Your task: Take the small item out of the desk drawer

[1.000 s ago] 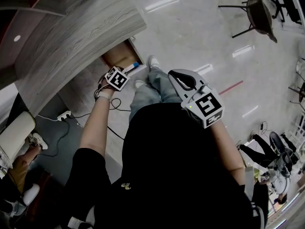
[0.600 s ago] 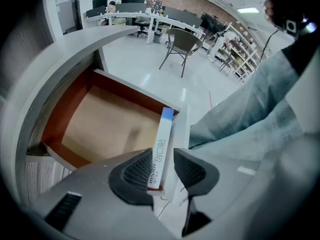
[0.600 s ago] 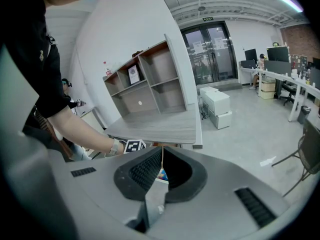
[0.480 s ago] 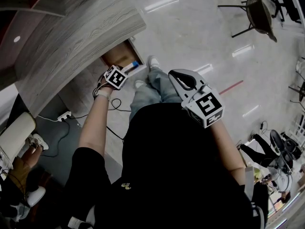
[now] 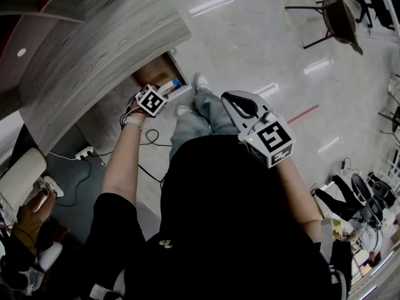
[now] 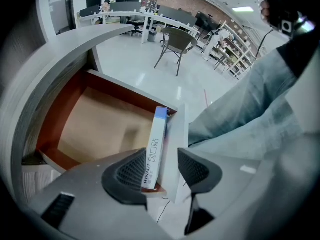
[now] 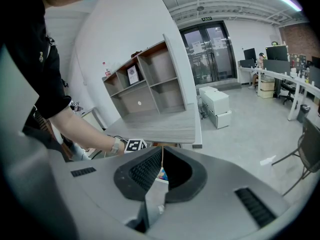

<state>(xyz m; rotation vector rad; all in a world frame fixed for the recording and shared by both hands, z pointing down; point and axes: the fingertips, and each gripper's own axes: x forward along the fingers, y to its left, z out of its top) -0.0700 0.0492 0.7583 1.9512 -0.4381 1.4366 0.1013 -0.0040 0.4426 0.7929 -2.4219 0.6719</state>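
Between the fingers of the left gripper (image 6: 164,168) a small white box (image 6: 157,139) is seen. These fingers have just been opening and are spread apart, not pressed on it. The box is stood on edge inside the open drawer (image 6: 59,115), against its front wall. Away from the drawer, the right gripper (image 7: 161,154) is shut, with nothing held.

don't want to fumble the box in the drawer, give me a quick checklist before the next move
Drawer open: ok, drawer pulled out.
Box reachable: ok, small box stands on edge against the drawer's front wall.
Left gripper around box: ok, box between jaws.
Grip: not ok, jaws have just been opening, pads not pressing.
Front wall outside jaws: cannot tell.
Right gripper clear: ok, shut, away from drawer.
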